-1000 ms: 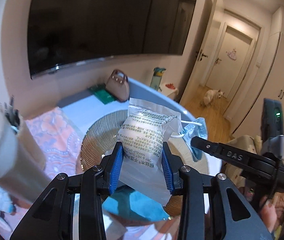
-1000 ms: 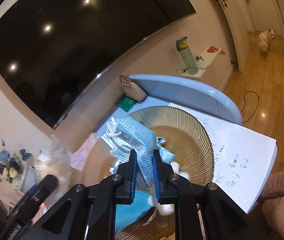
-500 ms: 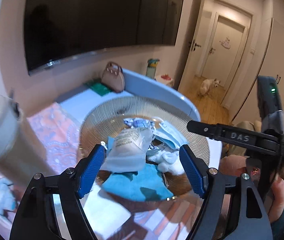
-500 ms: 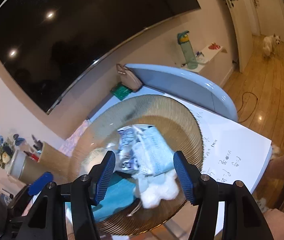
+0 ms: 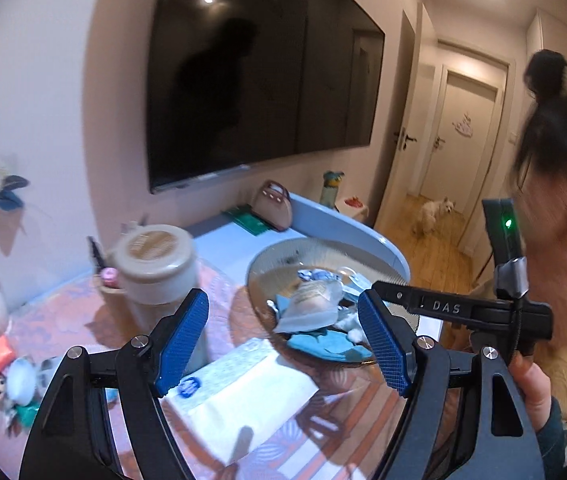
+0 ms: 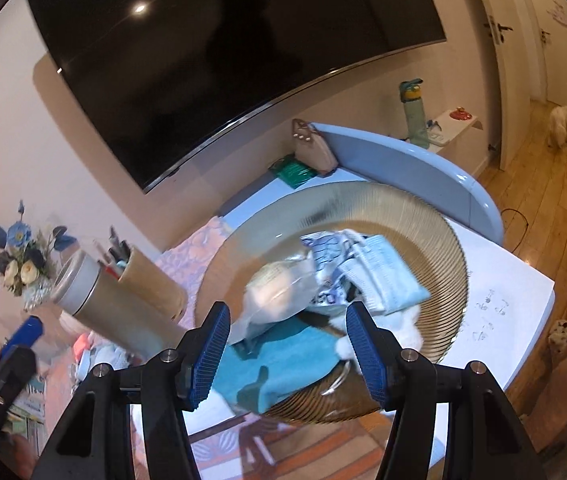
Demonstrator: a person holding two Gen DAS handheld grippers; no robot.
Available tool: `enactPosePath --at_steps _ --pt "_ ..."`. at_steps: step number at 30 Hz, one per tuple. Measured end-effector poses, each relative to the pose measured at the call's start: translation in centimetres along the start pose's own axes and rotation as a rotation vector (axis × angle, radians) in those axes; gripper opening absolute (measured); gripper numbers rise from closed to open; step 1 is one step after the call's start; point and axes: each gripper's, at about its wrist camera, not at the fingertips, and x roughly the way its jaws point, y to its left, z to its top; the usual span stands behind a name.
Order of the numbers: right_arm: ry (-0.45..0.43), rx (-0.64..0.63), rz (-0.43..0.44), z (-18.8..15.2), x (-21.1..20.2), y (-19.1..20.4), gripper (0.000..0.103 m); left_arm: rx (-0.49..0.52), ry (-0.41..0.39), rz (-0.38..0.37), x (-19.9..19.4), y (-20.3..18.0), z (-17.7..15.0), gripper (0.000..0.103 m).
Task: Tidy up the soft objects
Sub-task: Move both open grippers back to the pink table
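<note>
Presently, by size: ribbed amber glass plate [image 6: 435, 240], round and shallow, serving as the collecting dish. Teal cloth [image 6: 283, 360], flat, at the bottom. Crinkled clear packet [image 6: 279, 296], pleated blue face mask [image 6: 383, 276] and white cotton ball [image 6: 343, 346], heaped on top. Left gripper [image 5: 283, 340] and right gripper [image 6: 287, 354]: both spread wide, empty, above the pile.

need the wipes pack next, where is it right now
The wipes pack lies in the ribbed dish, on its left side in the right wrist view, atop the teal cloth and left of the blue masks. Neither tool holds it.
</note>
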Motion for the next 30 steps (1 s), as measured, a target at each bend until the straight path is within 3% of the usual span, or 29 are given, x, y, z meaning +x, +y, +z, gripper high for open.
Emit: enactPosePath --at_steps 6,18,24,30 --pt "-0.012 -0.067 0.017 -0.5 -0.9 3.1 0.059 -0.015 -0.063 0.055 -4.9 2.4 0.4 0.076" --pt "-0.017 -0.212 0.064 -3.0 -1.3 9.5 0.059 -0.086 -0.120 0.327 -14.3 9.7 -0.7 0.079" --pt "-0.065 -0.378 0.037 -5.5 -1.9 15.7 0.059 -0.145 -0.132 0.453 -19.1 13.9 -2.4 0.081" --pt "-0.106 -0.540 0.079 -7.9 -2.8 21.8 0.060 -0.197 -0.139 0.564 -22.3 17.3 -4.4 0.083"
